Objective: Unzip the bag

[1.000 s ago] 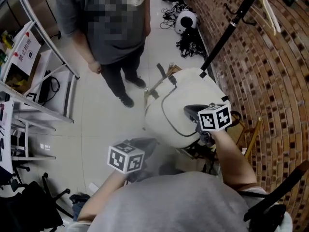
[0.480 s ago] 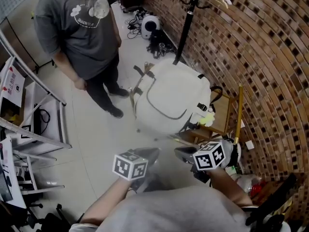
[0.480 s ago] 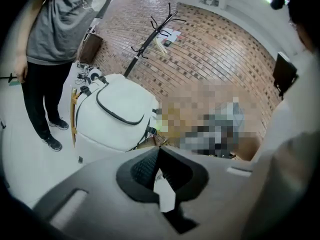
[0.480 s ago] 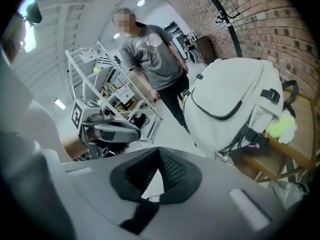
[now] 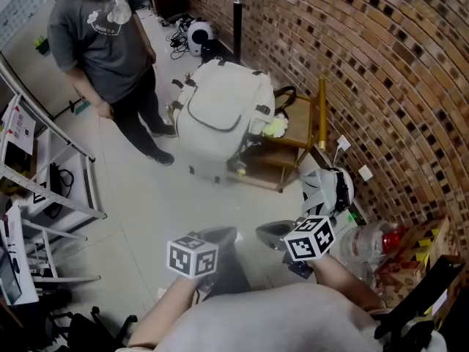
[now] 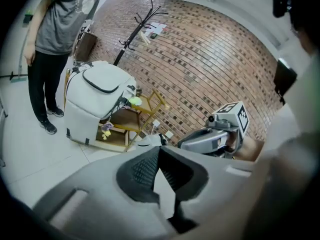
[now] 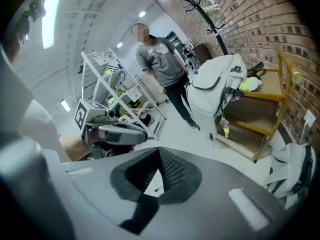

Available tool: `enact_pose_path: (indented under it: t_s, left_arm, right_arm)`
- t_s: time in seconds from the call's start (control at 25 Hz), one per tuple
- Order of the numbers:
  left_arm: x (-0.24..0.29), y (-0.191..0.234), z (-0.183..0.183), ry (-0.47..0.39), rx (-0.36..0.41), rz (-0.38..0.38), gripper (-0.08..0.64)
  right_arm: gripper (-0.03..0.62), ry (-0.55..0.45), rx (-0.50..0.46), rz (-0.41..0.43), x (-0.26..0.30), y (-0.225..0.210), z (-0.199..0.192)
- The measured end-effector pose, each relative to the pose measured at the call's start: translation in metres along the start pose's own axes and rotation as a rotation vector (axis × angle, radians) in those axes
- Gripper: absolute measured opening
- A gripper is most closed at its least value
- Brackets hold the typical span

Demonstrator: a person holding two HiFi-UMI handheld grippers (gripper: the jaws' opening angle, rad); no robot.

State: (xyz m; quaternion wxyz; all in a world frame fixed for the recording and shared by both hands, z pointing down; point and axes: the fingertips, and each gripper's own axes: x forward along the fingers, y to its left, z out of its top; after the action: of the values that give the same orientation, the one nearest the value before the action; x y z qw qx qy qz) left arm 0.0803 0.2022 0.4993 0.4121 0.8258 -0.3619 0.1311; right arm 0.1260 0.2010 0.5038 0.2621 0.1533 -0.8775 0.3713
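Bag (image 5: 220,112), a white backpack, sits upright on a low wooden stand (image 5: 293,149) against the brick wall (image 5: 381,86), now well apart from both tools. A second ago the right hand-held gripper (image 7: 159,150) was up against the bag's side. Since then the wearer has backed away across the room, and both tools are drawn in close to the body. The right jaws have just been closing and now meet at the tips with nothing between them. The left hand-held gripper (image 6: 159,148) is likewise pressed together and empty.

With neither tool on the zip pull, no unzipping is under way. The retreat suggests the work at the bag is either finished or broken off. Whether the dark curved zip line on the front panel is open cannot be told from this range.

A bystander (image 5: 102,35) in a grey T-shirt stands just beside the bag on the pale tiled floor (image 5: 146,204). A coat stand (image 5: 237,6) rises behind it, a metal rack (image 5: 44,189) lines the left side, and plastic-wrapped clutter (image 5: 366,244) lies by the wall at right.
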Motion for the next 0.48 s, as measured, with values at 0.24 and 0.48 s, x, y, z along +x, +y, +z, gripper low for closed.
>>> enact_pose_path:
  t_s: [0.24, 0.48]
  left_arm:
    - [-0.026, -0.081, -0.065, -0.015, 0.034, 0.060, 0.002]
    - [-0.050, -0.115, -0.081, -0.029, 0.062, 0.062, 0.002]
  right_arm:
    - [0.002, -0.061, -0.054, 0.025, -0.063, 0.045, -0.059]
    - [0.002, -0.112, -0.096, 0.030, -0.086, 0.090, -0.072]
